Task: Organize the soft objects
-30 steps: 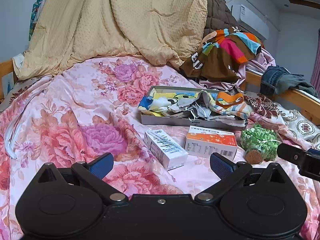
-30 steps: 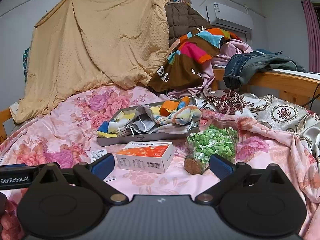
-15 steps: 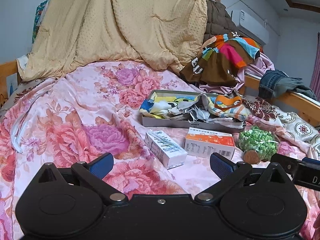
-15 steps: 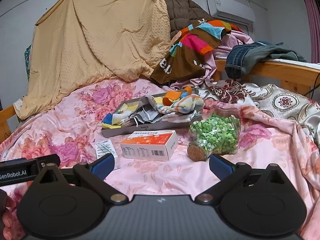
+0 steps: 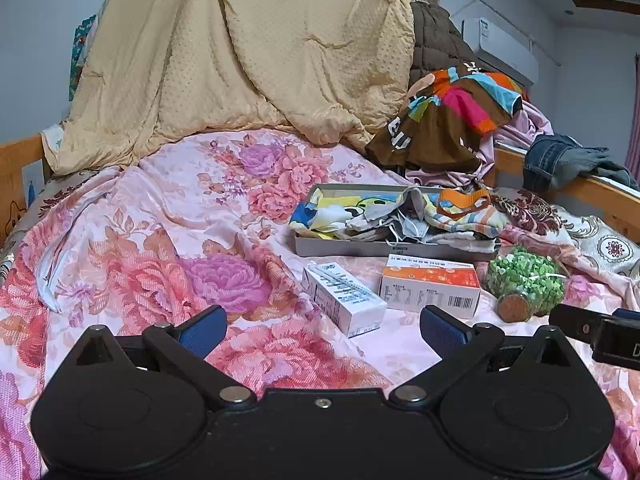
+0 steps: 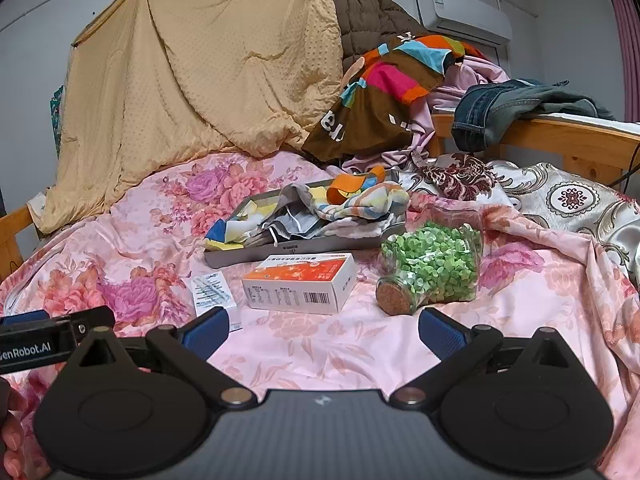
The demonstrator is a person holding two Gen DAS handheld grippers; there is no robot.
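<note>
A grey tray [image 5: 340, 246] [image 6: 256, 254] lies on the flowered bedspread, filled with soft items: cartoon cloth [image 5: 332, 210], grey face masks [image 6: 294, 222], a striped cloth [image 6: 360, 202] and an orange band [image 5: 462, 200]. My left gripper [image 5: 322, 330] is open and empty, low over the bedspread, short of the tray. My right gripper [image 6: 322, 330] is open and empty, near an orange-and-white box [image 6: 300, 282]. Each gripper shows at the edge of the other's view.
In front of the tray lie a white carton [image 5: 344, 298], the orange-and-white box [image 5: 430, 290] and a corked jar of green bits [image 5: 524, 280] [image 6: 432, 266] on its side. A yellow quilt [image 5: 240, 60] hangs behind. Clothes [image 6: 392, 88] pile at the back right by a wooden rail [image 6: 560, 136].
Both grippers have drawn back a little and tilted up, so the tray and boxes sit slightly farther away. Both stay open and empty.
</note>
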